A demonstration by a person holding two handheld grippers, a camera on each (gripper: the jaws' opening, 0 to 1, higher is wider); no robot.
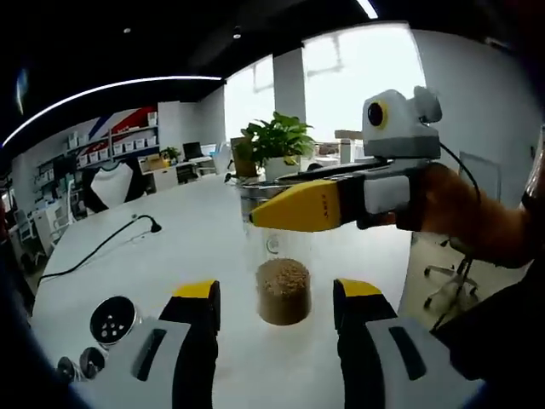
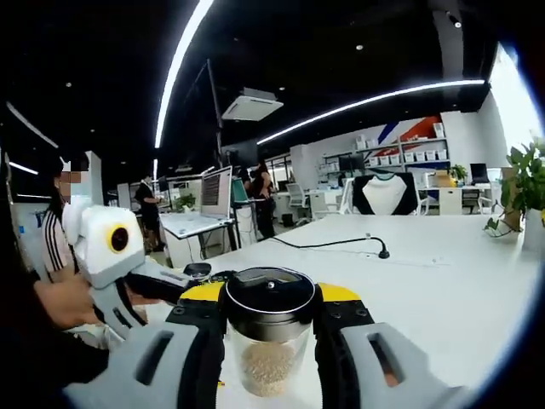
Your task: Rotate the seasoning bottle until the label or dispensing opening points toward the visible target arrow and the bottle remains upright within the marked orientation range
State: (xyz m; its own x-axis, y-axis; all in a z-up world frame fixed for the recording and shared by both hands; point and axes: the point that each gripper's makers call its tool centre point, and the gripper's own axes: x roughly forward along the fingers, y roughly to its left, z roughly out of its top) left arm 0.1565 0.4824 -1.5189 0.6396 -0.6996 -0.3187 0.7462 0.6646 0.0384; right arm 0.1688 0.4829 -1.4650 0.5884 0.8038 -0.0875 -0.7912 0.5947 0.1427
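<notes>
Jaws of our right gripper (image 2: 271,341) clamp the bottle (image 1: 282,281) near its cap; left gripper (image 1: 277,307) jaws stand open, flanking its base on the table (image 1: 196,247). Twisting high may tip it.

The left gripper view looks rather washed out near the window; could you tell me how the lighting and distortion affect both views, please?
In the left gripper view, the window is blown out white, backlighting the plant and the right tongs on the seasoning bottle. In the right gripper view, the ceiling is dark, the ceiling light strips bow with fisheye distortion, and the bottle stays sharp.
</notes>
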